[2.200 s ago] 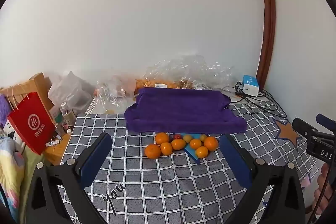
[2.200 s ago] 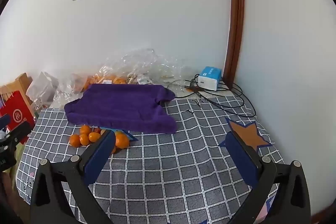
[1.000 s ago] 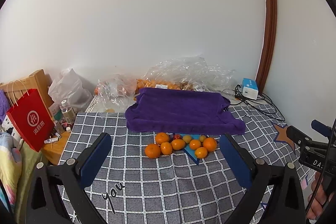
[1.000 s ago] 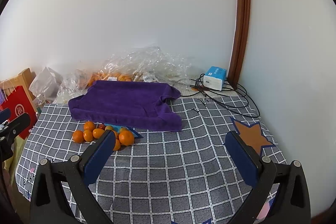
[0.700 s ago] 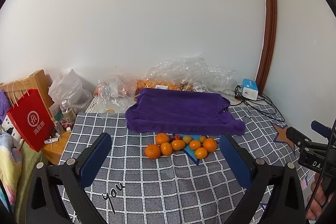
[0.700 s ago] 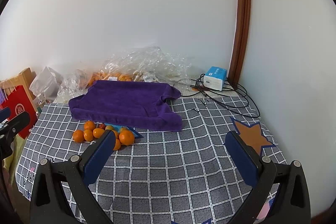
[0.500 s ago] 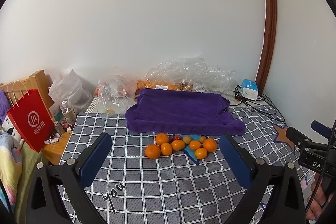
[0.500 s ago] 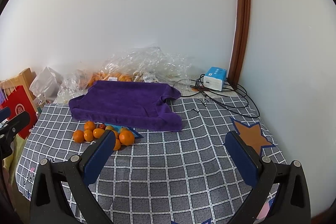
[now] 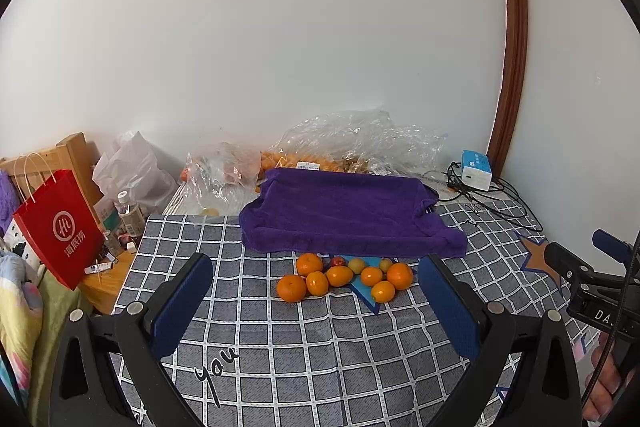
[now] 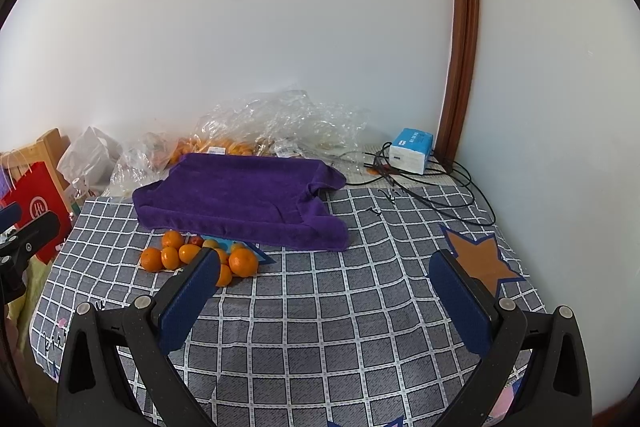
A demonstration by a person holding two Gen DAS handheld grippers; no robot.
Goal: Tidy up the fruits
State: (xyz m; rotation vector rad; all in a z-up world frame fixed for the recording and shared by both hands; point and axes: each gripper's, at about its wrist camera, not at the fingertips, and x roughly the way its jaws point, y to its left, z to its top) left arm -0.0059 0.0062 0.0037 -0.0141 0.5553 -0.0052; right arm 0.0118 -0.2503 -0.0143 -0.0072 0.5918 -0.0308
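A cluster of several oranges (image 9: 340, 275) with a small red fruit (image 9: 338, 261) and yellow-green ones lies on the checked cloth (image 9: 312, 339), just in front of a purple towel (image 9: 344, 215) draped over something raised. The cluster also shows in the right wrist view (image 10: 176, 255), partly behind my left finger. My left gripper (image 9: 316, 291) is open and empty, held back from the fruit. My right gripper (image 10: 324, 287) is open and empty, to the right of the fruit.
Clear plastic bags (image 9: 360, 143) with more oranges lie against the wall. A blue-white box (image 10: 412, 150) with black cables (image 10: 440, 195) sits at the back right. A red paper bag (image 9: 56, 227), bottles and a wooden frame stand off the left edge.
Both grippers have drawn back and risen slightly over the past two seconds; in the last half second nothing visibly moves. Both stay open and empty.
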